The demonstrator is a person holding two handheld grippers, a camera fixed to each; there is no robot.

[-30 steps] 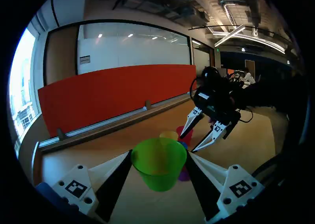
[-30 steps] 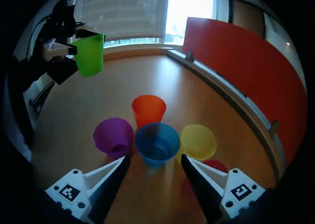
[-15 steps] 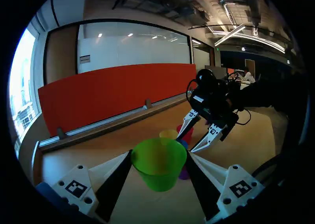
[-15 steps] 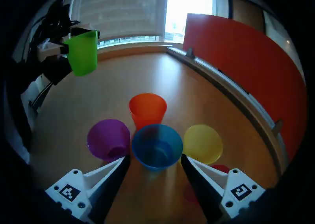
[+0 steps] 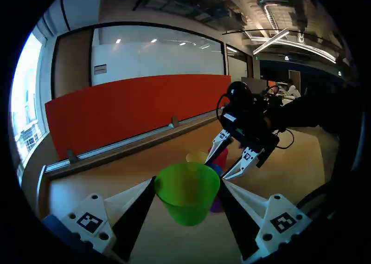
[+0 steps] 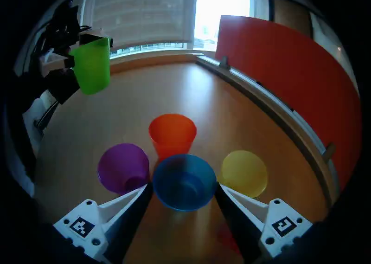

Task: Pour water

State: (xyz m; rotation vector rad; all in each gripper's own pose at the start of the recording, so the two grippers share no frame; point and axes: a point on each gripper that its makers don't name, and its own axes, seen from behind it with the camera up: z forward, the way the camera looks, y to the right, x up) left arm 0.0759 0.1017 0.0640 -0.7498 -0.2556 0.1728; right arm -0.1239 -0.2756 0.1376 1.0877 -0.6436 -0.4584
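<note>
My left gripper is shut on a translucent green cup and holds it upright above the wooden table. In the right gripper view, that green cup hangs at the upper left in the left gripper. My right gripper is open, and a blue cup stands between its fingers, rim close to both. In the left gripper view, the right gripper points down over the cluster of cups, fingers spread. I cannot tell whether either cup holds water.
An orange cup, a purple cup and a yellow cup stand around the blue one. A red cup stands beside the yellow cup. A red partition with a rail borders the table's far side.
My right gripper has moved forward and down, so the blue cup now sits between its fingers. The left gripper has held the green cup nearly still.
</note>
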